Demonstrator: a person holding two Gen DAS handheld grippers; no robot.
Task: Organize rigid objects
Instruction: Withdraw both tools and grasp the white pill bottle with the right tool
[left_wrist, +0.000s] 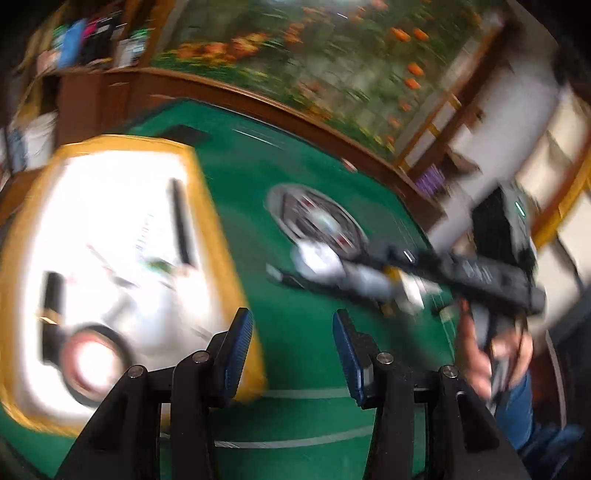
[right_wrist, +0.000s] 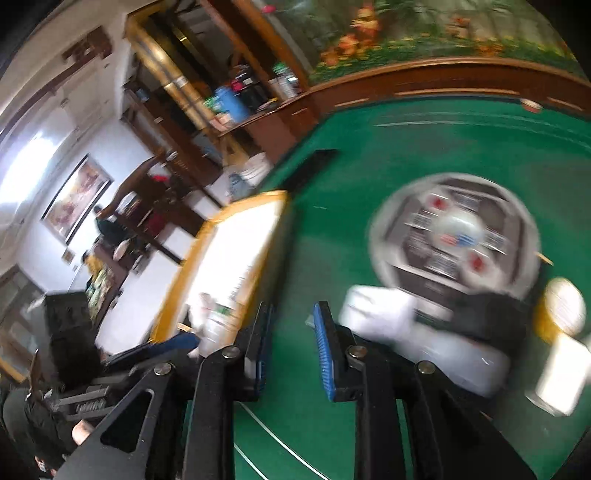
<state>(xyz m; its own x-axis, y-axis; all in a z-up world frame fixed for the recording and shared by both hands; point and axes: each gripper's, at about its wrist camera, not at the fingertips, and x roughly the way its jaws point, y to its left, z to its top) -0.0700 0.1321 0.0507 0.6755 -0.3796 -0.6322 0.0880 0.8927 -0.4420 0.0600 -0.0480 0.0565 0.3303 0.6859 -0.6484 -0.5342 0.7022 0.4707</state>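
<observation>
Rigid objects (right_wrist: 424, 325) blurred, heaped on green tabletop (left_wrist: 314, 166) beside round centre console (left_wrist: 317, 221) | yellow-rimmed white tray (left_wrist: 110, 236) lying left, some items seen inside | left tongs (left_wrist: 293, 354) parted, nothing held | right tongs (right_wrist: 291, 347) narrowly parted, nothing gripped

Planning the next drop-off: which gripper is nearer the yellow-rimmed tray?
Left. The left gripper sits at the near corner of the yellow-rimmed tray; the right gripper is farther to the right, over the green felt.
</observation>
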